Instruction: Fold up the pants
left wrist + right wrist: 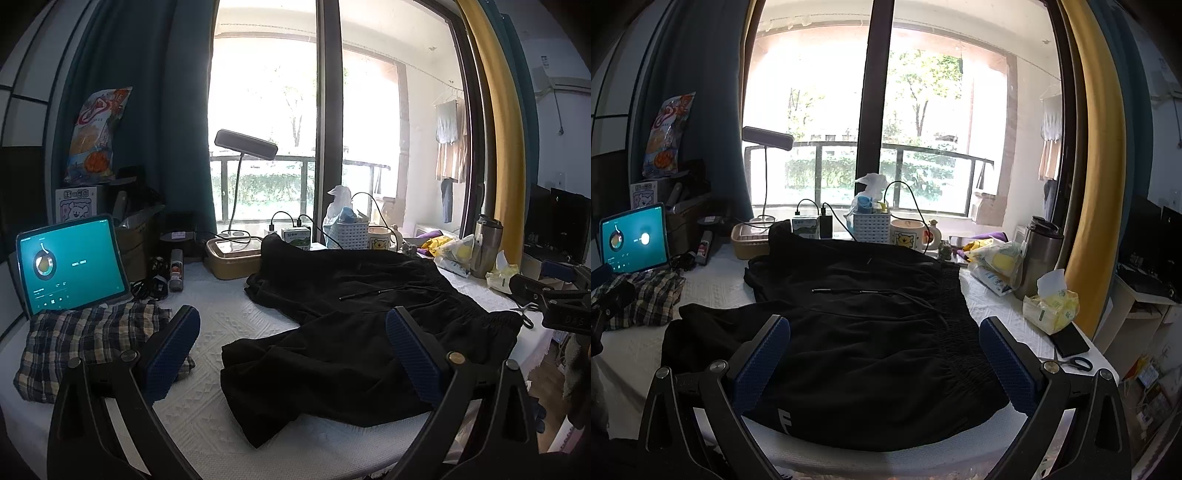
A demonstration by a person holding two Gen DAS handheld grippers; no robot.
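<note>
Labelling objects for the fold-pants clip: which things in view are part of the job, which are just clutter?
Job:
- black pants, spread on the table
- left gripper, jaws open
- right gripper, jaws open

Lying about:
- folded plaid garment
- tablet
- desk lamp
- bear mug
- steel tumbler
- tissue pack
- scissors

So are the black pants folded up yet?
Not yet. The black pants lie spread out on the white table, both legs apart, waistband and drawstring showing. Both grippers, left and right, hang open above them.
</note>
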